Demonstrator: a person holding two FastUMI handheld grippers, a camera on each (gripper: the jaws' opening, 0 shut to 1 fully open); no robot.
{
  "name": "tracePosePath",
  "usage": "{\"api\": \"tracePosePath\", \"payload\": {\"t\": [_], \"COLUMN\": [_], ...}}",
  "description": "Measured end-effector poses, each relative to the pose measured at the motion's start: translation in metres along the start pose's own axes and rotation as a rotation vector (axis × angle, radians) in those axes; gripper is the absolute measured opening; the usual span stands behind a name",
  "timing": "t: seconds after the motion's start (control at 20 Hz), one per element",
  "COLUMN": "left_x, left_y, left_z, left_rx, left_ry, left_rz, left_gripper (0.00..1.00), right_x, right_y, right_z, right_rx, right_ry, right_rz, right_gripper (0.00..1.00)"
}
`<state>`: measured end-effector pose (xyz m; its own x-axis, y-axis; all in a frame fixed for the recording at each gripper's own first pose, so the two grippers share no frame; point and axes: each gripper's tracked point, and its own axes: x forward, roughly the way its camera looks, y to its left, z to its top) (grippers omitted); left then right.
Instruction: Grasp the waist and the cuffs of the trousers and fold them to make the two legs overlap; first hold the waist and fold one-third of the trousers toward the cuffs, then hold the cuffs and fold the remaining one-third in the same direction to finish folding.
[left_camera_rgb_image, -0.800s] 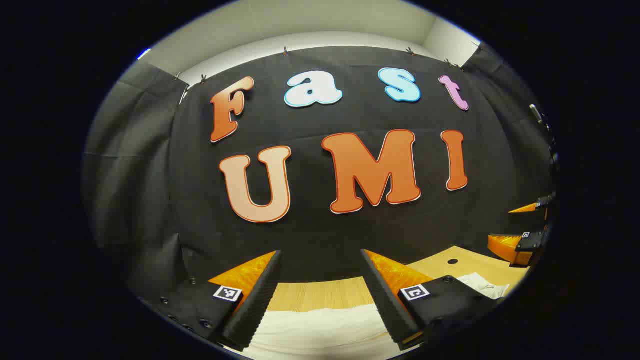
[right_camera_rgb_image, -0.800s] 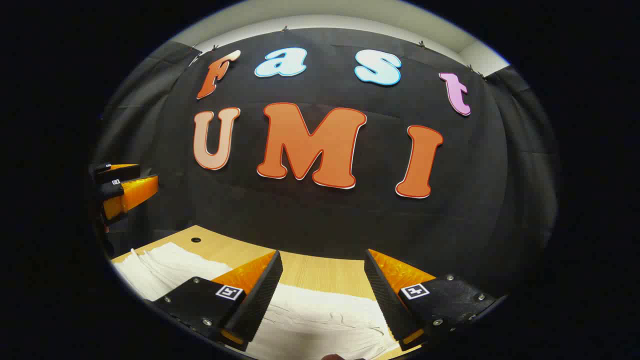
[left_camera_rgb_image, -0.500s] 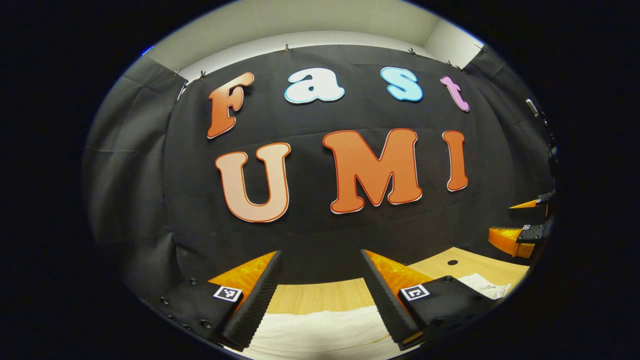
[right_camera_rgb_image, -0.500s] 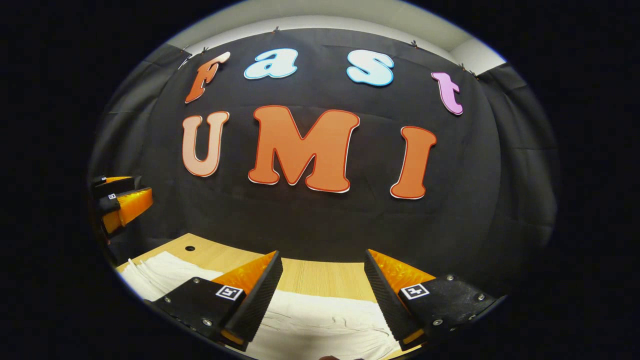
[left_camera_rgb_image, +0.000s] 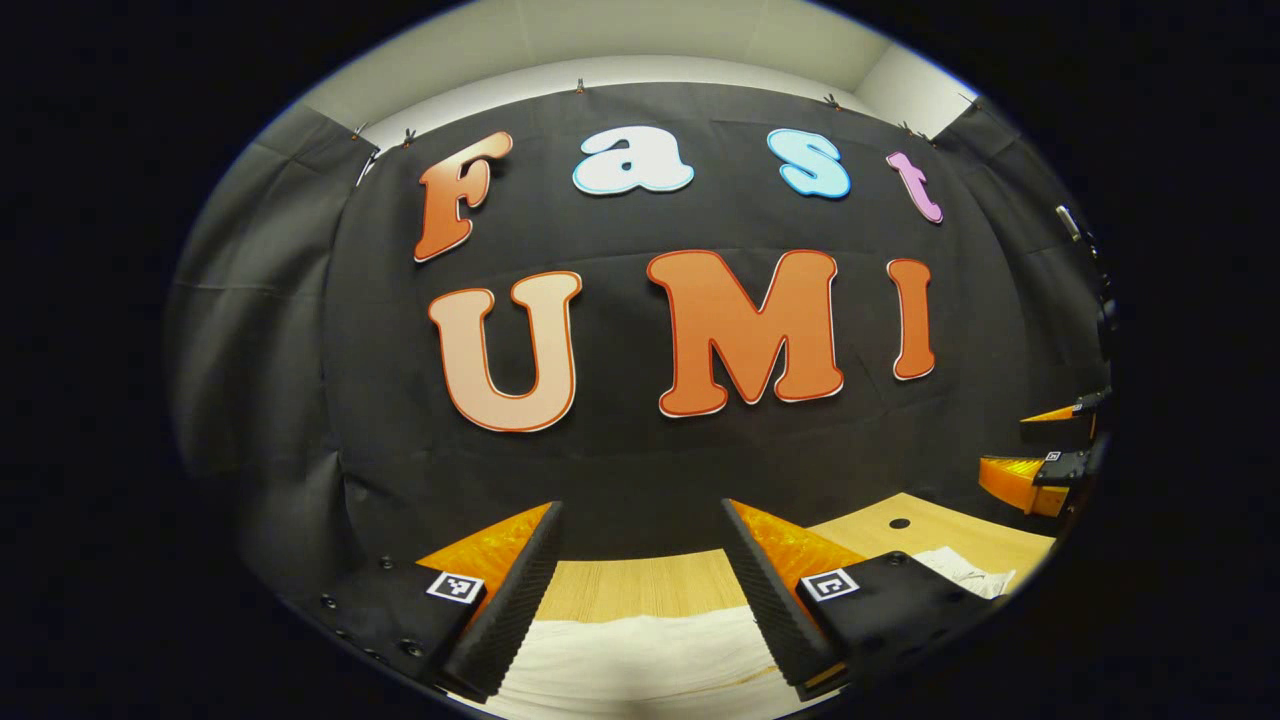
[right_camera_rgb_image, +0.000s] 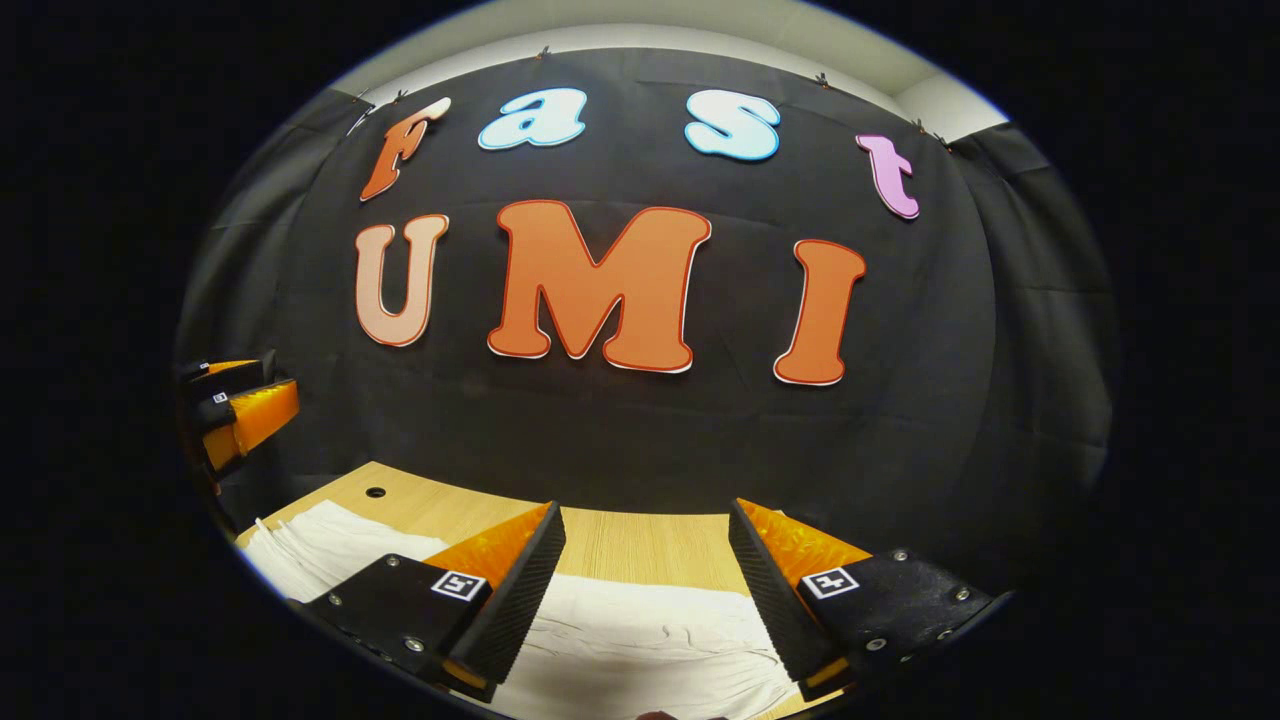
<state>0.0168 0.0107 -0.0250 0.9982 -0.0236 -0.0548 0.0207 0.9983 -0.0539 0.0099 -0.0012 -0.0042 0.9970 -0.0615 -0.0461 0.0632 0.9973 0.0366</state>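
White trousers (right_camera_rgb_image: 640, 640) lie flat on a wooden table (right_camera_rgb_image: 640, 545). In the right gripper view the cloth runs below my right gripper (right_camera_rgb_image: 645, 535) and off to the left (right_camera_rgb_image: 320, 545). In the left gripper view the trousers (left_camera_rgb_image: 640, 655) sit under my left gripper (left_camera_rgb_image: 640, 535), and a rumpled end (left_camera_rgb_image: 965, 572) shows at the right. Both grippers are open, held above the cloth, with nothing between the fingers. The other gripper appears far off at each view's edge: the right one (left_camera_rgb_image: 1040, 450) in the left gripper view, the left one (right_camera_rgb_image: 240, 400) in the right gripper view.
The booth's black cloth wall stands close behind the table's far edge. A small round hole (right_camera_rgb_image: 375, 492) marks the tabletop near the far edge, also visible as a hole (left_camera_rgb_image: 899, 523) in the left gripper view. Bare wood (left_camera_rgb_image: 640, 585) lies between cloth and wall.
Both views have tilted down and shifted slightly; the grippers stay open over the trousers. The cloth has not moved.
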Motion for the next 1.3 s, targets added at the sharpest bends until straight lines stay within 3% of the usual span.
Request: {"api": "tracePosePath", "payload": {"t": [0.2, 0.45, 0.55, 0.8, 1.3], "left_x": [-0.005, -0.009, -0.019, -0.037, -0.112], "left_y": [0.021, 0.055, 0.077, 0.118, 0.196], "left_z": [-0.020, -0.079, -0.116, -0.184, -0.290], "left_rx": [-0.029, -0.111, -0.158, -0.278, -0.456], "left_ry": [0.061, 0.259, 0.388, 0.579, 0.935], "left_rz": [0.043, 0.130, 0.206, 0.325, 0.582], "left_gripper": [0.99, 1.00, 1.00, 0.99, 0.99], "right_x": [0.001, 0.004, 0.005, 0.002, -0.023], "right_y": [-0.008, -0.007, -0.007, -0.011, -0.060], "right_z": [-0.013, -0.051, -0.073, -0.115, -0.191], "right_rx": [-0.005, 0.045, 0.046, 0.092, 0.184], "right_ry": [0.044, 0.181, 0.263, 0.409, 0.690], "right_rz": [-0.009, -0.010, -0.014, -0.032, -0.176], "right_gripper": [0.99, 0.99, 0.99, 0.99, 0.99]}}
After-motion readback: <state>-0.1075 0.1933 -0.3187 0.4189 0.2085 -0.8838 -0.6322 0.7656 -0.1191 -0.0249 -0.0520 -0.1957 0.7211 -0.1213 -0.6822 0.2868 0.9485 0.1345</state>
